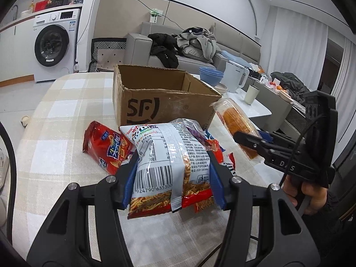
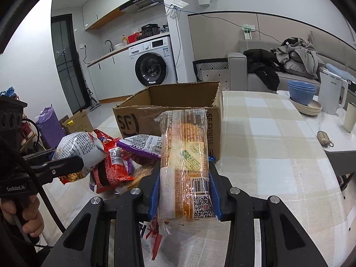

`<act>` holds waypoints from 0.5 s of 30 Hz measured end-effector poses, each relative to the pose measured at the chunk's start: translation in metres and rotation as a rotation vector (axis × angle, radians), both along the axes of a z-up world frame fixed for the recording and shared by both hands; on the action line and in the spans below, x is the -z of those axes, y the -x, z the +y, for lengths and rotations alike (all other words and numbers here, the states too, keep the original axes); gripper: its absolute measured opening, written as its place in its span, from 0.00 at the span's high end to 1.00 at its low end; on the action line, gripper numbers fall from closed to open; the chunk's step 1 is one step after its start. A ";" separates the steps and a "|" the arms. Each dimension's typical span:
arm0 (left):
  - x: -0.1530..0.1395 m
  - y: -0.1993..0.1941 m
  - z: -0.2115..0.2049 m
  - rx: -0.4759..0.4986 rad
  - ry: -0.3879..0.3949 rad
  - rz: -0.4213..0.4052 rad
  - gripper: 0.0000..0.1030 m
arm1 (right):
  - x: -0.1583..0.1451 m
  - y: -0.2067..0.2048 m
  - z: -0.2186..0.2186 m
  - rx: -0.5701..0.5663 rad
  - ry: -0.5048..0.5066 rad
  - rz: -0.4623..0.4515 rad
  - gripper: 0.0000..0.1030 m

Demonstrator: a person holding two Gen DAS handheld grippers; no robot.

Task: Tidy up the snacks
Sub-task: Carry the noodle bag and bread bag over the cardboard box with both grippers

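In the left wrist view the left tool (image 1: 173,166) fills the lower middle of the frame, its blue pads clamped on the sides of a white and red bag of stick snacks (image 1: 164,164), barcode facing up, held above the checked cloth of the table (image 1: 55,133). Left of it, a red snack packet (image 1: 104,146) lies on the cloth, and more packets, red and purple, peek out behind the held bag. Above these, in the centre of the frame, stands an open cardboard box (image 1: 164,102) with black lettering on its near wall; what shows of its inside is bare cardboard. At the right edge, the right tool (image 1: 251,142), gripped by a hand (image 1: 311,198), is closed on a clear-wrapped orange cake loaf (image 1: 238,122) that tilts up toward the box's right corner. In the right wrist view the same loaf (image 2: 187,166) stands lengthwise in the lower middle between the right tool's blue pads (image 2: 214,191), which press on both of its sides; its far end overlaps the box (image 2: 169,109) in the picture. At the left of that view the left tool (image 2: 66,164) carries its bag (image 2: 77,149) above a heap of red and purple packets (image 2: 115,164). Blue bowls (image 2: 301,91) and a white kettle (image 2: 331,95) sit in the upper right.
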State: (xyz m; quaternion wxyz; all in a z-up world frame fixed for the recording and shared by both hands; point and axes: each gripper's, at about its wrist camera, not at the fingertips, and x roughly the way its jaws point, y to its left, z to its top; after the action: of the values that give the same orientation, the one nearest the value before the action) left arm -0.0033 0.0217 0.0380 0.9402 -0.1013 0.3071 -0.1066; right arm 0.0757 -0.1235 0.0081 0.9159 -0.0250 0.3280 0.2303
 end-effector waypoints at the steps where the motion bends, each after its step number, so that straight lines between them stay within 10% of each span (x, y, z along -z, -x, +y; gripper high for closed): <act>1: 0.000 -0.004 0.000 -0.002 -0.001 0.001 0.49 | -0.001 0.000 0.000 0.000 -0.002 0.000 0.63; 15: -0.011 -0.040 -0.002 -0.030 -0.035 -0.028 0.49 | -0.007 -0.010 -0.013 0.002 -0.052 0.002 0.63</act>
State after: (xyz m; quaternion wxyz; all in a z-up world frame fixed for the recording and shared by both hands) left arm 0.0372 0.0200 0.0487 0.9476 -0.0879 0.2942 -0.0885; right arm 0.0860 -0.1363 0.0147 0.9160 -0.0007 0.3230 0.2380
